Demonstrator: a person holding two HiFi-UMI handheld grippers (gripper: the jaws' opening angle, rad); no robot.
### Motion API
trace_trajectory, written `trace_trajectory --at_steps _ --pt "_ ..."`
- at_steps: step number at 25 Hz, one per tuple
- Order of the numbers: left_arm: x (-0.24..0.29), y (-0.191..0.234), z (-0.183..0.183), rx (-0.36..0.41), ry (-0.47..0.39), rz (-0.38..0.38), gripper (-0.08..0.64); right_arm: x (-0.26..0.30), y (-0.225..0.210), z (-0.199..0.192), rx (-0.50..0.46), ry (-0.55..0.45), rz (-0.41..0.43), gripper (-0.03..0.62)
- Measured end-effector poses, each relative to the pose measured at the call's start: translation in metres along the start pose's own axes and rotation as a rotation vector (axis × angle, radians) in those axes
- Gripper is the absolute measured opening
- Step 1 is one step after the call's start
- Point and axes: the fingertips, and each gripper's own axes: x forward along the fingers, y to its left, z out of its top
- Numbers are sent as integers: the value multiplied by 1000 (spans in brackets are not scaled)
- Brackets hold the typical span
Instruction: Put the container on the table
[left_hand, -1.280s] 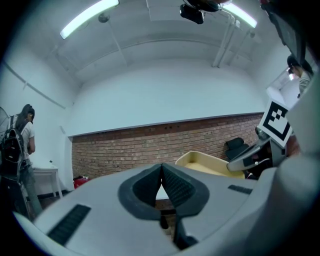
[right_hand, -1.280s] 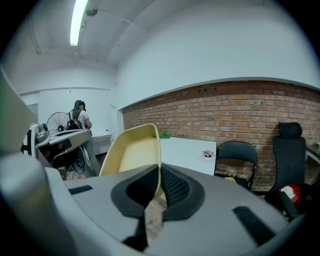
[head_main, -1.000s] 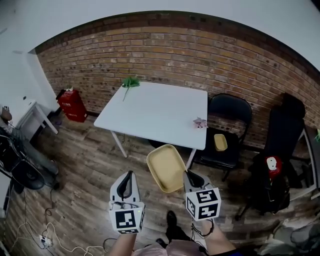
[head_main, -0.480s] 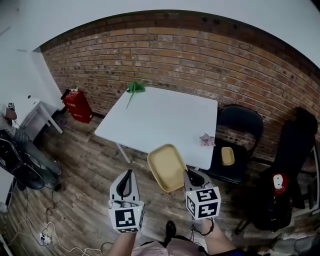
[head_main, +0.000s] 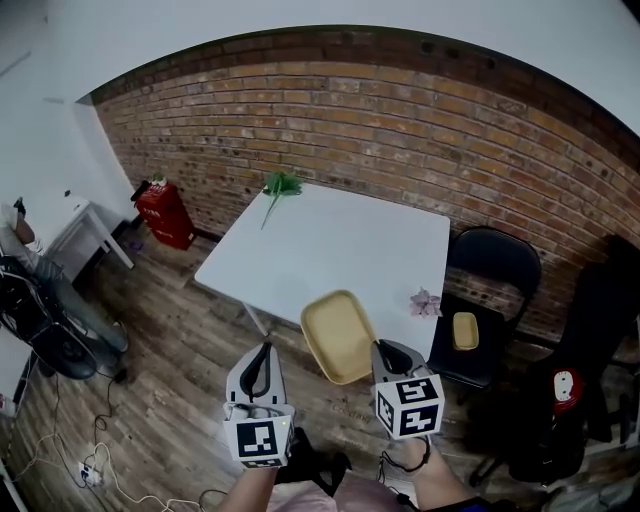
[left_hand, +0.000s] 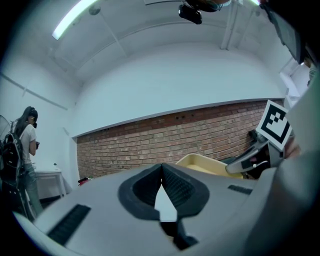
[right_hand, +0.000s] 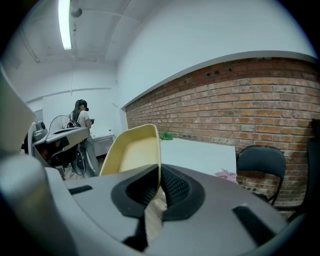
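Observation:
A pale yellow container (head_main: 338, 337), shallow and rectangular, hangs tilted in the air just short of the white table's (head_main: 330, 245) near edge. My right gripper (head_main: 384, 352) is shut on its right rim; in the right gripper view the rim (right_hand: 156, 150) runs straight into the closed jaws of that gripper (right_hand: 159, 174). My left gripper (head_main: 261, 358) is to the container's left, apart from it and level. Its jaws (left_hand: 161, 169) meet with nothing between them. The container (left_hand: 205, 162) shows past them on the right.
On the table lie a green sprig (head_main: 281, 185) at the far left corner and a pink flower (head_main: 425, 302) at the near right edge. A black chair (head_main: 492, 272) with a small yellow dish (head_main: 465, 330) stands to the right. A red canister (head_main: 165, 212) and a person (right_hand: 82, 120) are to the left.
Both grippers and the yellow container have moved forward to the table, which now looks closer and larger. The grip on the container is unchanged.

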Motion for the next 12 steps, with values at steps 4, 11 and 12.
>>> trace_trajectory --at_steps 4,11,12 --pt "13 17 -17 -14 24 10 11 23 4 5 -9 8 4 15" --pt "72 47 -32 -28 34 -6 11 77 -6 24 4 13 -21 15" --pt "83 51 -33 -30 31 -12 11 86 -8 27 7 14 -27 15"
